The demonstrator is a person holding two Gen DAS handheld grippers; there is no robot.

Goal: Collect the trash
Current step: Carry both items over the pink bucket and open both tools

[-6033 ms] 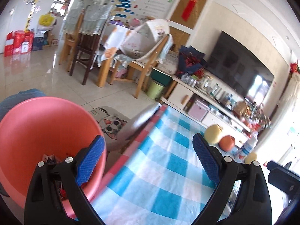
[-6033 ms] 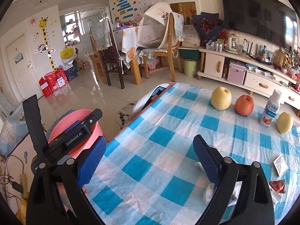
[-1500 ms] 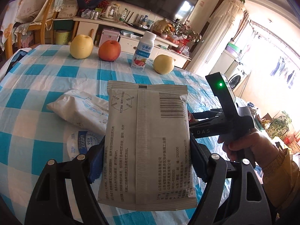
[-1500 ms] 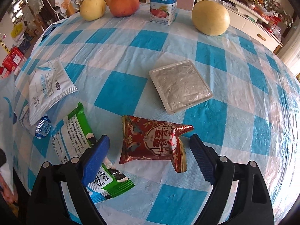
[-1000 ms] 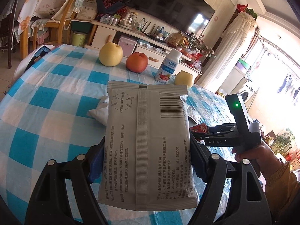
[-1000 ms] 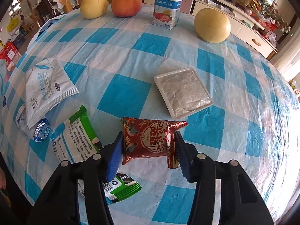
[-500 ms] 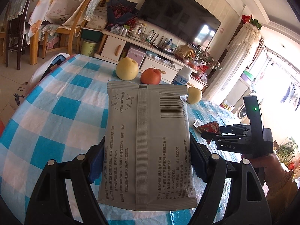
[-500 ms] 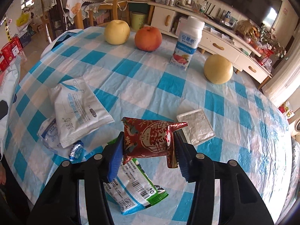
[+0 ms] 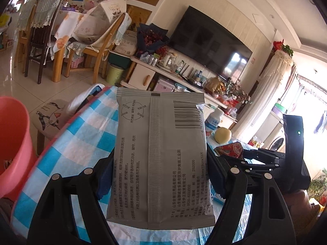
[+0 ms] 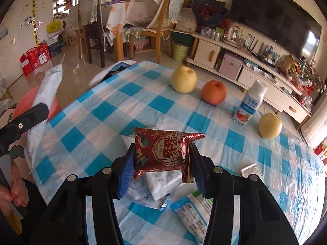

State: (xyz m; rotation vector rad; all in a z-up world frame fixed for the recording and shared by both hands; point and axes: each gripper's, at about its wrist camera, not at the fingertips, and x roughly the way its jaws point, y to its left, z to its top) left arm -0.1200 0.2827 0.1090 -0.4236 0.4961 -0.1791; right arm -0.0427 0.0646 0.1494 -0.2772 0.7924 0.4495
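Both my claws have swung away from the tabletop toward the pink bin [image 9: 12, 143], which now shows at nine o'clock in my left view. My left claw [image 9: 159, 175] is clamped on the grey packet [image 9: 161, 159], held upright and lifted clear of the checked tablecloth [image 9: 81, 134]. My right claw [image 10: 159, 163] grips the red wrapper [image 10: 163, 151] by its sides, above the table. More rubbish lies under it: white pouches [image 10: 163, 181] at six o'clock, a green-edged packet [image 10: 194, 210] at five, a foil tray [image 10: 250, 169] at three. I judge the risk is in the drop: the grey packet is broad and blocks my left view, so it could catch the bin's rim and slide to the floor. My two claws are close and might knock together over the bin.
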